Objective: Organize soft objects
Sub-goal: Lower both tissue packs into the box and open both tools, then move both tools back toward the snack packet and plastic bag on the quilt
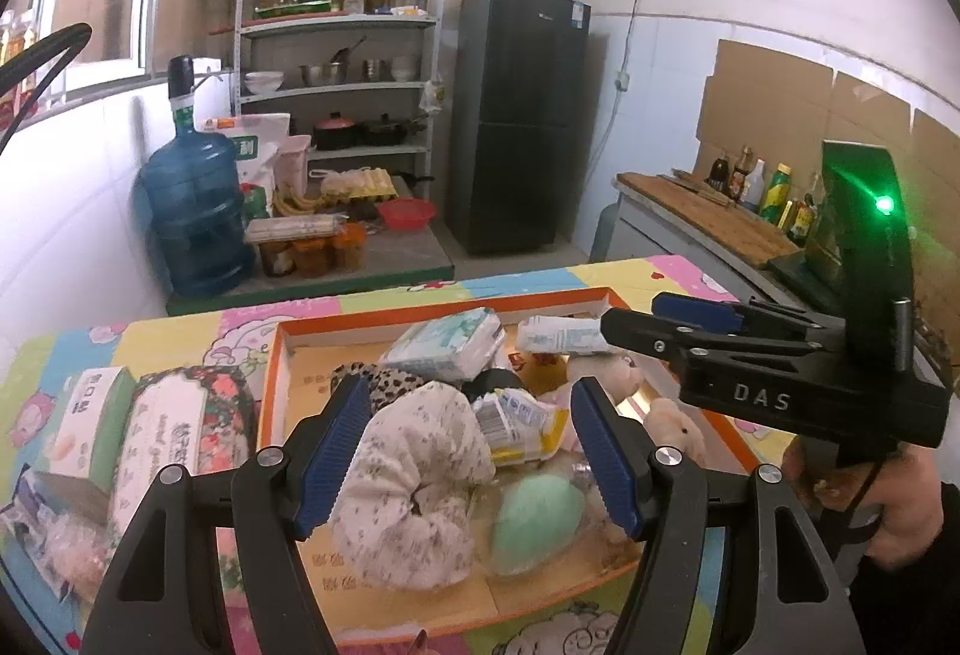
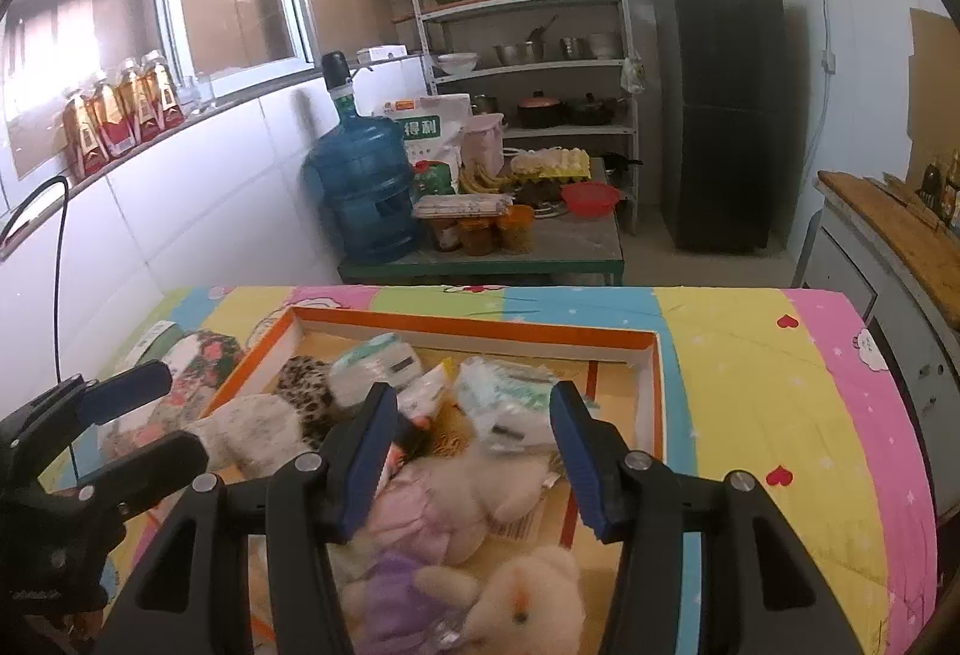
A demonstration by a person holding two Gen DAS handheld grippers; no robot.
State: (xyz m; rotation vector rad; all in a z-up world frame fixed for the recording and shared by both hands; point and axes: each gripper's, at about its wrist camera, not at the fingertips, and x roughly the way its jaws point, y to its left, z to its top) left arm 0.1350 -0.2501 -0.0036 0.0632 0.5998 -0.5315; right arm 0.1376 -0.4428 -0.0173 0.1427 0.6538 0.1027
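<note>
Above the orange-rimmed tray (image 1: 282, 355) on the colourful surface (image 2: 750, 385), both tongs hover with jaws apart and empty: the left tongs (image 1: 474, 451) stand wide over a floral fabric bundle (image 1: 408, 487), the right tongs (image 2: 474, 451) narrower over a fuzzy plush bear (image 2: 528, 601). Everything soft lies heaped inside the tray. Crinkly plastic tissue packs (image 1: 450, 343) look slippery and could slide from a pinch; the limp bundle may snag neighbours and drag them over the low rim.

"DAS" is printed on the right gripper (image 1: 627, 322); "得利" stands on a white sack (image 2: 429, 127).
</note>
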